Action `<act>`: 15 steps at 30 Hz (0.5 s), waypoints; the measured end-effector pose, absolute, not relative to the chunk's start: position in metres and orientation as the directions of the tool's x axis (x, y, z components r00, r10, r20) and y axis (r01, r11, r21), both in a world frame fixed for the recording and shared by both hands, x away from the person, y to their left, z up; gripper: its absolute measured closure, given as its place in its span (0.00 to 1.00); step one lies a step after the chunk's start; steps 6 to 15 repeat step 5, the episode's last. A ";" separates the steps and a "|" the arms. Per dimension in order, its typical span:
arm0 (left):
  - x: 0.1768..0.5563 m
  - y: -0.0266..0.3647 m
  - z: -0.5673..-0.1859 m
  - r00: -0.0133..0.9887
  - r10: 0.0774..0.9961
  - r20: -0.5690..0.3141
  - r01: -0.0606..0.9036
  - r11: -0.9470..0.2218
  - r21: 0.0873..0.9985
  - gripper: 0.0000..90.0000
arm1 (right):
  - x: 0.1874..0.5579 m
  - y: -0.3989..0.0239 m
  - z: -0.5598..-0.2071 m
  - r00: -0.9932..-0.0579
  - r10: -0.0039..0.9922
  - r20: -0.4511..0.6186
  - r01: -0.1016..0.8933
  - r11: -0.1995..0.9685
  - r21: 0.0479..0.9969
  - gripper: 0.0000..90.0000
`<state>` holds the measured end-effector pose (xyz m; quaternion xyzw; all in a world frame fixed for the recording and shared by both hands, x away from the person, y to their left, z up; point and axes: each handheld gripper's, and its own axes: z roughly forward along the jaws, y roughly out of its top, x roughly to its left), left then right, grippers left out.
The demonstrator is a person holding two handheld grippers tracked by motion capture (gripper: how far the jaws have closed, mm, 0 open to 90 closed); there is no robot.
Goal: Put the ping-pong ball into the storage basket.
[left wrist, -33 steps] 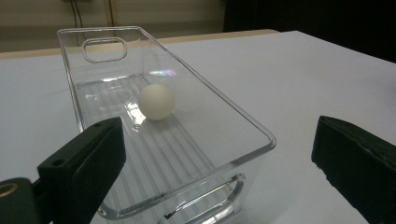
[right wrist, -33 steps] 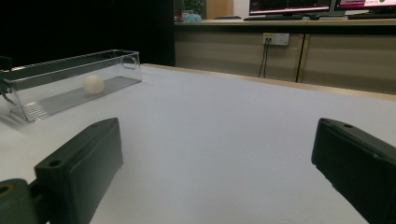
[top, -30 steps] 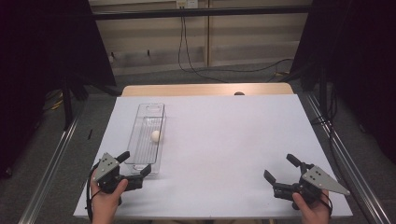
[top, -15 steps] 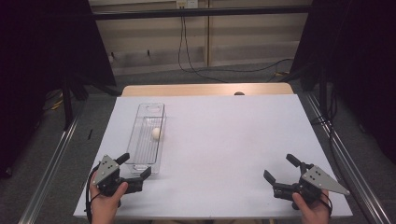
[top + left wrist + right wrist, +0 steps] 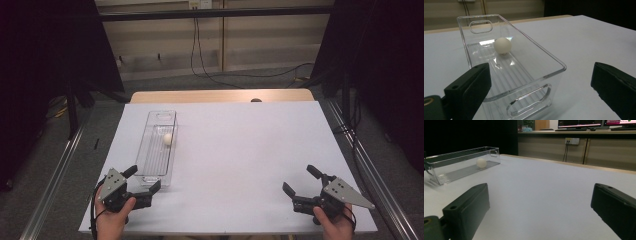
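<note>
A long clear plastic bin (image 5: 156,161) lies lengthwise on the left half of the white table (image 5: 240,150). A small white ball (image 5: 168,139) rests inside it toward the far end; the ball (image 5: 502,45) and bin (image 5: 531,60) fill the left gripper view, and the ball (image 5: 481,163) and bin (image 5: 456,167) appear far left in the right gripper view. My left gripper (image 5: 143,179) is open, its jaws just short of the bin's near end with its cut-out handle. My right gripper (image 5: 301,180) is open over bare table at the front right, holding nothing.
A wooden strip (image 5: 220,96) borders the table's far edge. Metal rails (image 5: 55,175) run along both sides on the floor, with cables (image 5: 225,75) beyond. Dark curtains stand at left and right. A bench with monitors (image 5: 579,125) lies far behind.
The left gripper has shifted slightly back toward the table's front edge, away from the bin's near end. The right gripper, bin and ball have stayed put.
</note>
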<state>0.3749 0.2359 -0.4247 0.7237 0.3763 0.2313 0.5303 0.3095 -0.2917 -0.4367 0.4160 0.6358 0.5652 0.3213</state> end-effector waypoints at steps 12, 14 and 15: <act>0.375 0.236 -0.425 0.610 0.790 -0.065 0.300 -0.154 0.942 0.03 | 0.309 -0.291 -0.437 -0.448 0.892 0.061 0.167 0.016 0.986 0.02; 0.375 0.236 -0.425 0.610 0.790 -0.065 0.300 -0.154 0.942 0.03 | 0.309 -0.291 -0.437 -0.448 0.892 0.061 0.167 0.016 0.986 0.02; 0.375 0.236 -0.425 0.610 0.790 -0.065 0.300 -0.154 0.942 0.03 | 0.309 -0.291 -0.437 -0.448 0.892 0.061 0.167 0.016 0.986 0.02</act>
